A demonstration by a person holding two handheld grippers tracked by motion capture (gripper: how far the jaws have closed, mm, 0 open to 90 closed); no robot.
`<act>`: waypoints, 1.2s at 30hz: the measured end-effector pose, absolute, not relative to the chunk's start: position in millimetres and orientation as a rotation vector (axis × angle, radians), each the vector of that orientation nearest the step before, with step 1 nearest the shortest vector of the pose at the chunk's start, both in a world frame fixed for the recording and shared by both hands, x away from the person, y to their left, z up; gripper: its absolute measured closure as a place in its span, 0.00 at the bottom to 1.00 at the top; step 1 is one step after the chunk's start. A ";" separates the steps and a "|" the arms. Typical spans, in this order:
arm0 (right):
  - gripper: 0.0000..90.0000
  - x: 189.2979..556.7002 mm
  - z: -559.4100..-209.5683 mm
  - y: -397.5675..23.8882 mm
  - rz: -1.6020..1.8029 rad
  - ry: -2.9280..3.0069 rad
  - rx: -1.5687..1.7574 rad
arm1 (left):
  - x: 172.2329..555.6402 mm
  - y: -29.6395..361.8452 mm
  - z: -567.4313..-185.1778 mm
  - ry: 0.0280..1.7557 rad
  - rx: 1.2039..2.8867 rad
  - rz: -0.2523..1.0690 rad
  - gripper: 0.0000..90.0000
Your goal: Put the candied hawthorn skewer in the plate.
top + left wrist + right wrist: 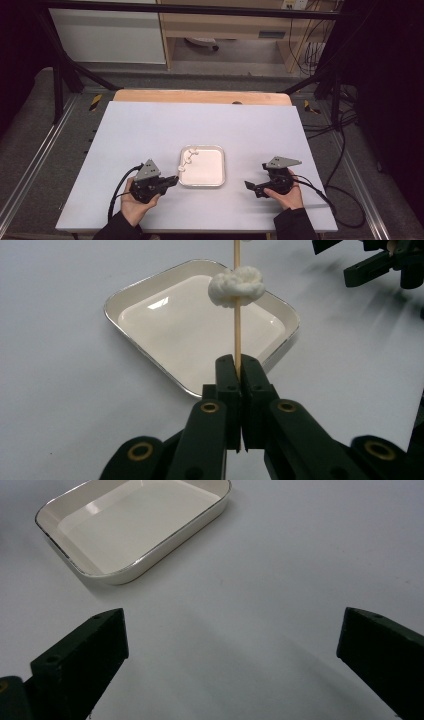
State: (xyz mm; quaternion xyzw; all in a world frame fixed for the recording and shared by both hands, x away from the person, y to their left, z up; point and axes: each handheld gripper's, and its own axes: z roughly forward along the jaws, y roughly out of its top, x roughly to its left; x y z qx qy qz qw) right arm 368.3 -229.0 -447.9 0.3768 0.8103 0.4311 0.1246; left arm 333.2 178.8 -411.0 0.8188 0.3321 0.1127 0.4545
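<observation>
Skewer (237, 335) with dumpling (236, 286) hangs over tray (150, 357), right gripper (372, 265) beyond.

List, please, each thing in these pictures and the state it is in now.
Left gripper: shut on the wooden skewer.
Wooden skewer: held over the tray, white pieces threaded on it.
White piece: speared on the skewer.
Tray: empty, flat on table.
Right gripper: open, empty.
</observation>
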 end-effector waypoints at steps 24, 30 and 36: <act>0.01 364.5 -451.8 -235.5 1.220 2.364 1.094 | 376.3 138.0 -409.9 0.975 2.095 0.287 0.98; 0.01 364.3 -451.7 -235.6 1.222 2.365 1.100 | 382.0 129.5 -418.9 1.015 2.141 0.289 0.98; 0.01 364.3 -451.8 -235.7 1.224 2.365 1.095 | 383.0 122.4 -425.7 1.052 2.161 0.286 0.98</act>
